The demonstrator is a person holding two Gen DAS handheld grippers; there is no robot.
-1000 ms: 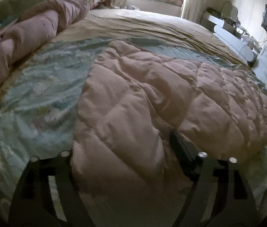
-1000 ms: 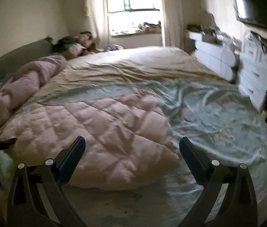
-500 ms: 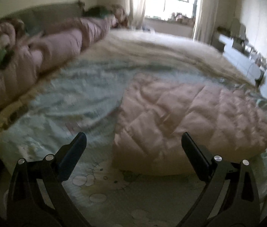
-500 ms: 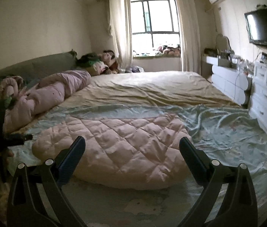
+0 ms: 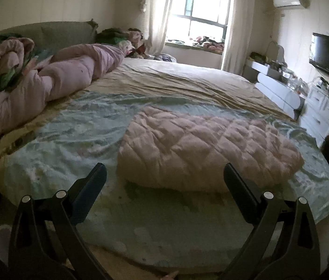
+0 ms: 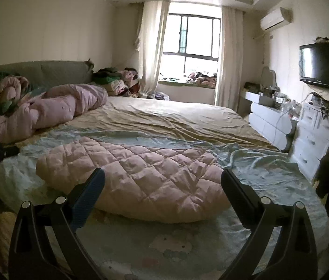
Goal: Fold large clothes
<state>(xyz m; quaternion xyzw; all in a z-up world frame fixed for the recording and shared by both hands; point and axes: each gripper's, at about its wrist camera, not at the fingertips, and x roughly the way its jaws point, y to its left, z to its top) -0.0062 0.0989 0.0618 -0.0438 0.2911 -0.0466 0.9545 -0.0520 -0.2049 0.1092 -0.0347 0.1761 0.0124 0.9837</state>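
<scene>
The puffy pink quilted coat (image 6: 138,175) lies folded into a compact bundle on the bed (image 6: 269,179); both grippers' fingers (image 5: 92,184) (image 6: 89,186) gape wide, empty. Folding looks finished.

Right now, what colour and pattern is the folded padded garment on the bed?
Pale pink, diamond-quilted garment; clearest in the right wrist view.

The left gripper (image 5: 164,175) is held with its two fingers spread wide apart, nothing between them and touching nothing. The right gripper (image 6: 163,179) is held the same way, jaws wide and empty, its dark fingers (image 6: 87,193) angled outward at the bottom of its own view. Both point forward and slightly downward, held level, neither tilted to a side.
</scene>
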